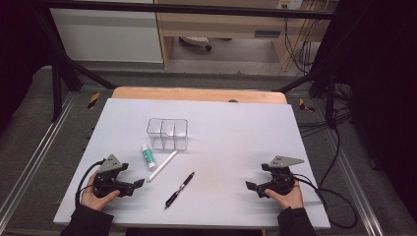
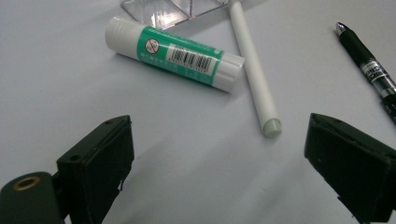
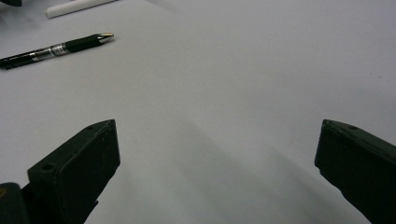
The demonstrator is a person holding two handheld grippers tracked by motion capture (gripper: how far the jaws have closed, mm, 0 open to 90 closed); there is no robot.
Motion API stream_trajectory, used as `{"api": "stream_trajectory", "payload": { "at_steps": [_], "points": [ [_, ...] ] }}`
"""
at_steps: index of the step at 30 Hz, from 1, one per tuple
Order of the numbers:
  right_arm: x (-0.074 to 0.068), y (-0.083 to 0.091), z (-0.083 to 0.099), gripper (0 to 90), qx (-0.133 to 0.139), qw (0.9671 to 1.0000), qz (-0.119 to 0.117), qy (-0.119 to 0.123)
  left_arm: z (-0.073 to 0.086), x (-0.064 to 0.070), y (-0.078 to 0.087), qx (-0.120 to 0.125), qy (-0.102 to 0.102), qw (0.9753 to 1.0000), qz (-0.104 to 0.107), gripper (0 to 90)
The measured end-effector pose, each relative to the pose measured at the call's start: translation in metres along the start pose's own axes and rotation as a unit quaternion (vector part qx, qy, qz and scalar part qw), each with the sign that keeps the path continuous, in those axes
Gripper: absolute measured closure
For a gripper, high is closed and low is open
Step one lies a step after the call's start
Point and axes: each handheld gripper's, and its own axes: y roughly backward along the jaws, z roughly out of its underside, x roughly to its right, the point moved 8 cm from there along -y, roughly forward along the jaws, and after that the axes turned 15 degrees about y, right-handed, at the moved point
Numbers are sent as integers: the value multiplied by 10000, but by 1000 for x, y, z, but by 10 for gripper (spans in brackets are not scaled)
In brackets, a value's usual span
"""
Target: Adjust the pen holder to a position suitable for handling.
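Landmark: clear box (image 1: 167, 133), three compartments, standing upright on the white board (image 1: 236, 132), toward its far-left part

Glue stick (image 1: 148, 157) lies flat just near-left of the box, green label, white cap end pointing toward the box. In the left gripper view the glue stick (image 2: 175, 53) shows a barcode and lies close beside the white pen, possibly touching it at one end; cannot tell for sure

White pen (image 1: 162, 166) lies flat on the near side of the box, slanting away from it toward the person; its far end sits close to the box's near wall. In the left gripper view the white pen (image 2: 255, 70) runs from the box (image 2: 163, 11) down to a pale green tip between the jaws' line of sight

Black pen (image 1: 179, 190) lies farther from the box than the white pen, on the near side, slanted much the same way, apart from both other items. Left gripper view has the black pen (image 2: 373, 72) at the right edge; right gripper view has the black pen (image 3: 56, 50) at upper left, metal tip pointing right

Left gripper (image 1: 139, 183) sits near-left of the box, low over the board, held in a hand (image 1: 96, 194); jaws spread wide, nothing between them, aimed toward the glue stick and white pen

Right gripper (image 1: 251, 186) sits well to the near-right of the box, held in the other hand (image 1: 287, 196); jaws spread wide over bare board, gripping nothing
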Motion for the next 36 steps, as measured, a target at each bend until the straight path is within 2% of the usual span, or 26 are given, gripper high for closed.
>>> {"api": "stream_trajectory", "payload": {
  "at_steps": [20, 29, 36],
  "points": [
    [-23, -29, -36, 7, -62, 9986, -154, 494, 0, 1, -1, -18, 19, 10000, -12, 81],
    [-34, -47, -55, 11, -208, 9962, -217, 822, 0, 2, -2, -31, -14, 10000, -8, 83],
    [-38, -55, -73, 15, -172, 9943, -240, 1026, 1, 2, -2, -47, -21, 10000, -8, 83]
  ]
}}
